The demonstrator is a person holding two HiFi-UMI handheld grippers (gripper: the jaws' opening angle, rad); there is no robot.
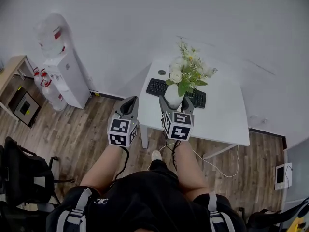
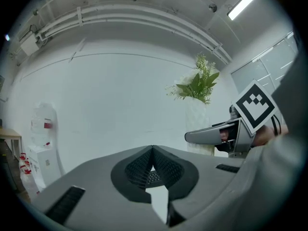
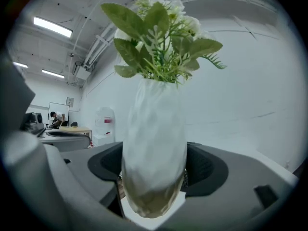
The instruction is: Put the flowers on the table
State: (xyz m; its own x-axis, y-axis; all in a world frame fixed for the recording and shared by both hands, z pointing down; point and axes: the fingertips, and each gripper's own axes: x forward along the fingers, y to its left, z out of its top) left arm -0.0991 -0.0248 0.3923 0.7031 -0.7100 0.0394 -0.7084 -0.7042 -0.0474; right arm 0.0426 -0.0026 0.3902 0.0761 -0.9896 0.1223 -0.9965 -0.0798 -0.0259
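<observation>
While the right gripper (image 1: pixel 173 102) hugs one vase (image 1: pixel 172 95) of flowers (image 1: pixel 187 70), the left gripper (image 1: pixel 129 103) is closed, empty | vase at one table's (image 1: pixel 227 117) near-left edge | one keyboard (image 1: pixel 156 86) just behind | bare tabletop right

The person's bare left forearm (image 1: pixel 103 168) and bare right forearm (image 1: pixel 189 167) reach forward side by side. The grey two-jaw left gripper (image 1: pixel 129 104) has its jaws pressed together, with nothing between them. Just beside it, the grey two-jaw right gripper (image 1: pixel 175 106) clamps a white faceted vase (image 3: pixel 154 143).
</observation>
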